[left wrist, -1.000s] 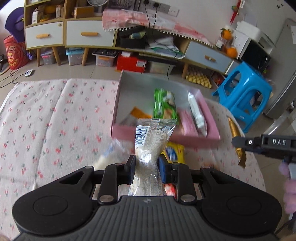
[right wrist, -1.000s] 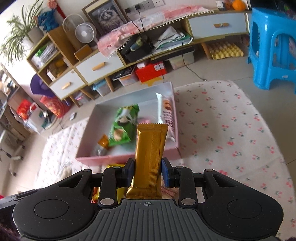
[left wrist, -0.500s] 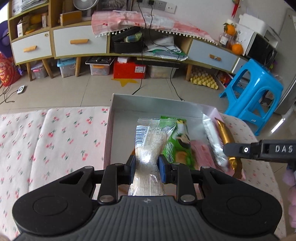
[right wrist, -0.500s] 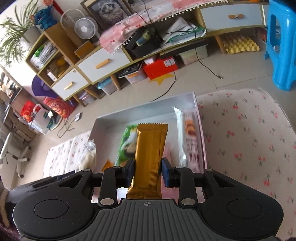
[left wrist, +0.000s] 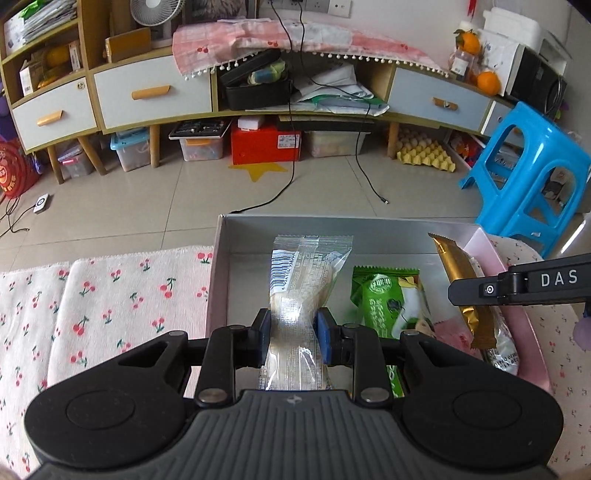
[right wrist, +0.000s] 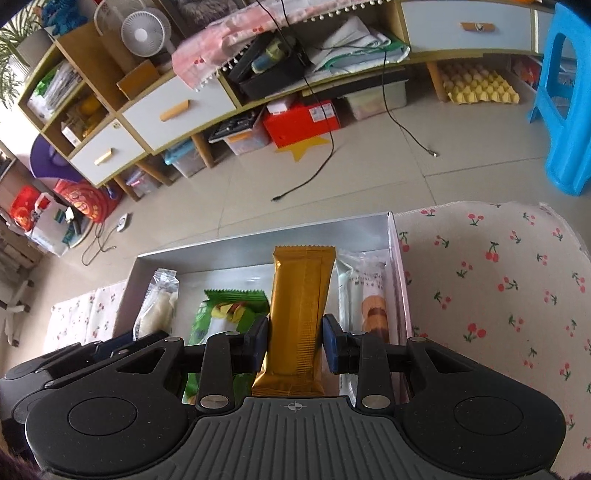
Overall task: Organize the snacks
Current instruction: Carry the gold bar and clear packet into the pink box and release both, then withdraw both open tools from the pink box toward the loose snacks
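Now I hover both loads over the box [left wrist: 406, 225]: left gripper [left wrist: 293, 334] clamps the clear packet [left wrist: 306, 269], right gripper [right wrist: 295, 343] the gold bar [right wrist: 299, 295]; next, lower and release beyond the fingertips.

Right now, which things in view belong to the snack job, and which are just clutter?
Job: clear snack packet in left claw; gold bar in right claw; pink box; green packet; cookie sleeve.

Clutter: blue stool; fan; egg tray.
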